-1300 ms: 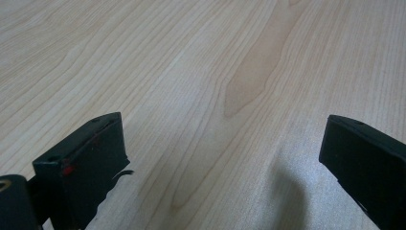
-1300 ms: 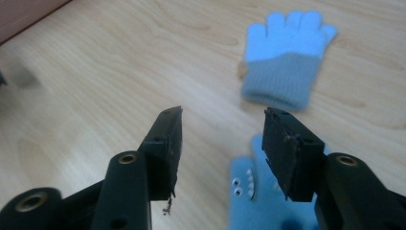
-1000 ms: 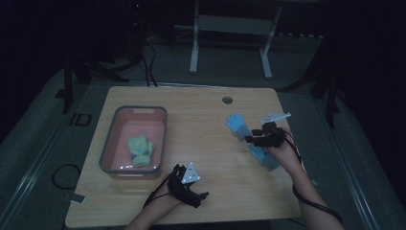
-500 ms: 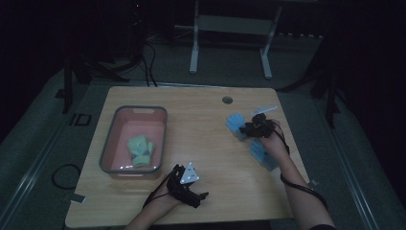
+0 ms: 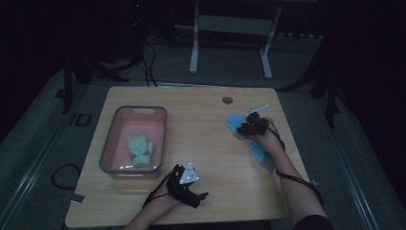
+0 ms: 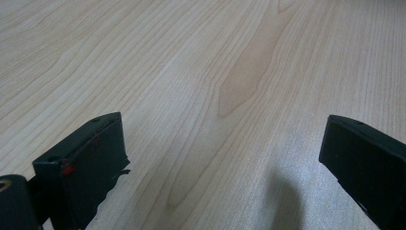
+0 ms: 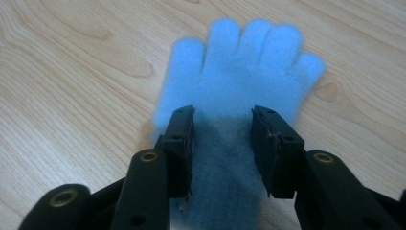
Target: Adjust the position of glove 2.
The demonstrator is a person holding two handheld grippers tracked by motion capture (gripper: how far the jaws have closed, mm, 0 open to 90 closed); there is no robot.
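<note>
Two blue gloves are seen on the worktop (image 5: pixel 201 143) at right: one blue glove (image 7: pixel 239 72) lies flat under the right claw (image 7: pixel 222 143), whose jaws are part-open astride its palm, nothing clamped. The second glove (image 5: pixel 261 154) lies beside the wrist. The left claw (image 6: pixel 220 158) is held wide over bare wood. A yellow-green glove (image 5: pixel 140 151) sits in the pink bin (image 5: pixel 107 153).
</note>
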